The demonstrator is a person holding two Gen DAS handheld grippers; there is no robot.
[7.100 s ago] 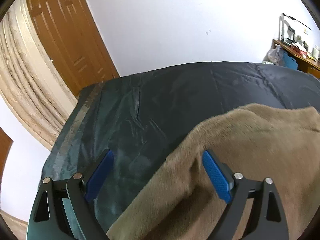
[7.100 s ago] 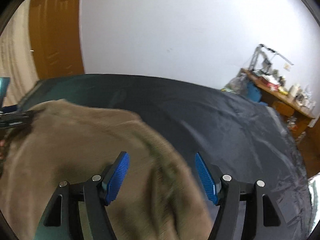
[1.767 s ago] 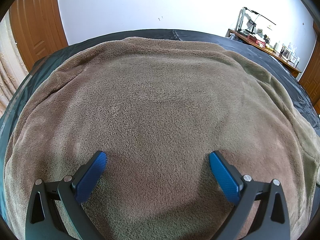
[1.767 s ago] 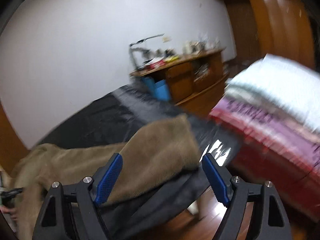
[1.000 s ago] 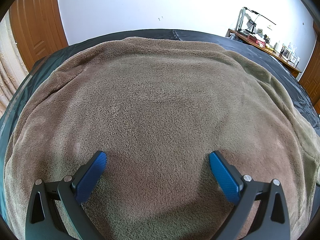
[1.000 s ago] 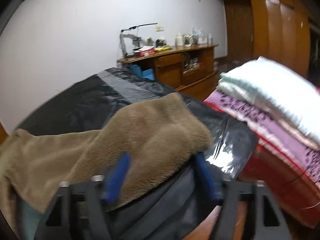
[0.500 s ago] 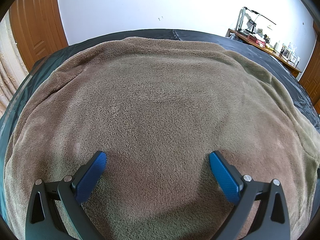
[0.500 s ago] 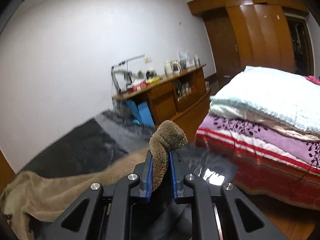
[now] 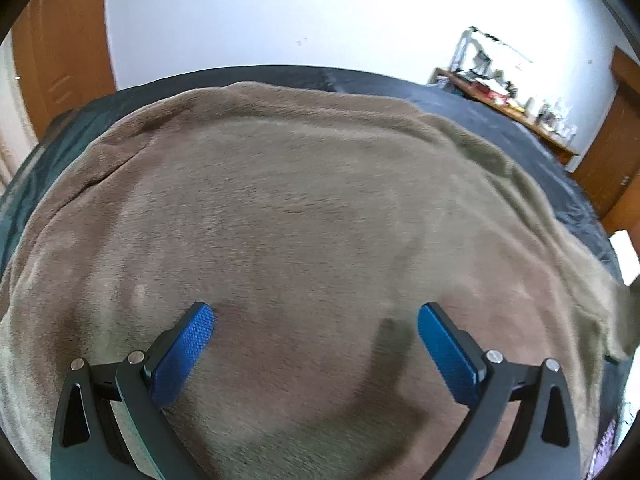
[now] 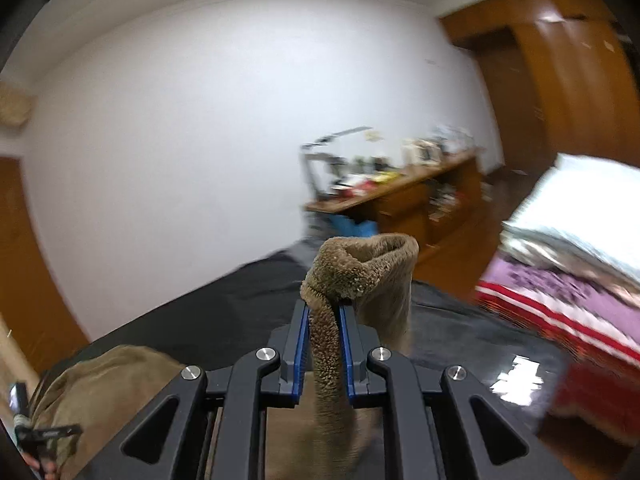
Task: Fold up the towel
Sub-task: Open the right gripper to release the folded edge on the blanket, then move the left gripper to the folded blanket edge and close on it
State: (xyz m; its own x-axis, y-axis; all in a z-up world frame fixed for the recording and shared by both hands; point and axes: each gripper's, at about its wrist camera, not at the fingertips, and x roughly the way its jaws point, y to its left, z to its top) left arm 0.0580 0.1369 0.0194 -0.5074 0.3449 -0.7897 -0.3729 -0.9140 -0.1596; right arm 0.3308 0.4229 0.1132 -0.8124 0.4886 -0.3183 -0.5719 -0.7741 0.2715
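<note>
Brown towel (image 9: 304, 208), thick fleecy pile, spread wide over a dark, slightly glossy sheet (image 9: 532, 140) covering the counter. Left gripper (image 9: 314, 322) poised over the near part of it, blue ribbed fingers (image 9: 182, 354) splayed wide, nothing between them. Right gripper (image 10: 323, 316) pinched tight on a towel corner (image 10: 362, 268); the plush edge bunches into a rounded loop above the fingers.
</note>
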